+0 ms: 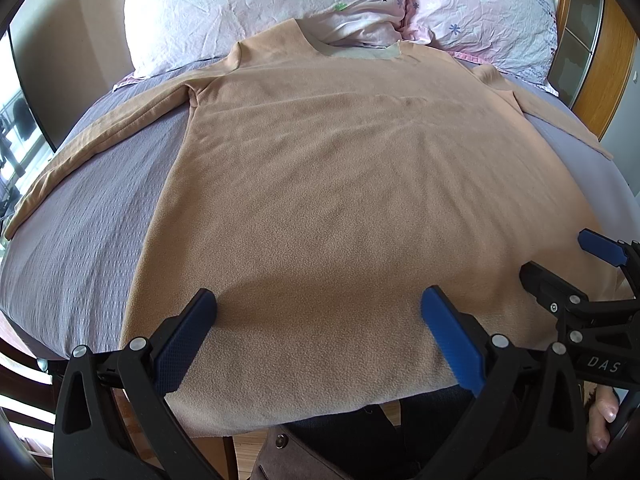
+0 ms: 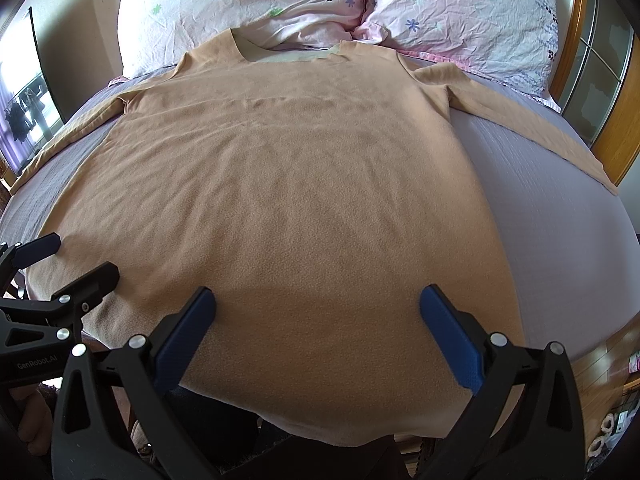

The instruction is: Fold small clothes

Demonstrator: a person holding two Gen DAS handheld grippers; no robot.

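Observation:
A tan long-sleeved fleece shirt (image 1: 320, 168) lies flat on the grey bed sheet (image 1: 80, 232), collar toward the pillows, both sleeves spread out sideways. It also shows in the right wrist view (image 2: 288, 184). My left gripper (image 1: 318, 312) is open and empty, its blue fingers just above the shirt's hem on the left half. My right gripper (image 2: 318, 312) is open and empty above the hem's right half. Each gripper shows at the edge of the other's view: the right gripper (image 1: 568, 260), the left gripper (image 2: 76, 258). The hem hangs over the bed's front edge.
Two floral pink-white pillows (image 1: 256, 8) (image 2: 460, 16) lie at the head of the bed. A wooden headboard frame with glass panels (image 2: 600, 92) stands at the right. A window (image 1: 16, 128) is at the left. Wooden floor (image 2: 604, 364) shows at lower right.

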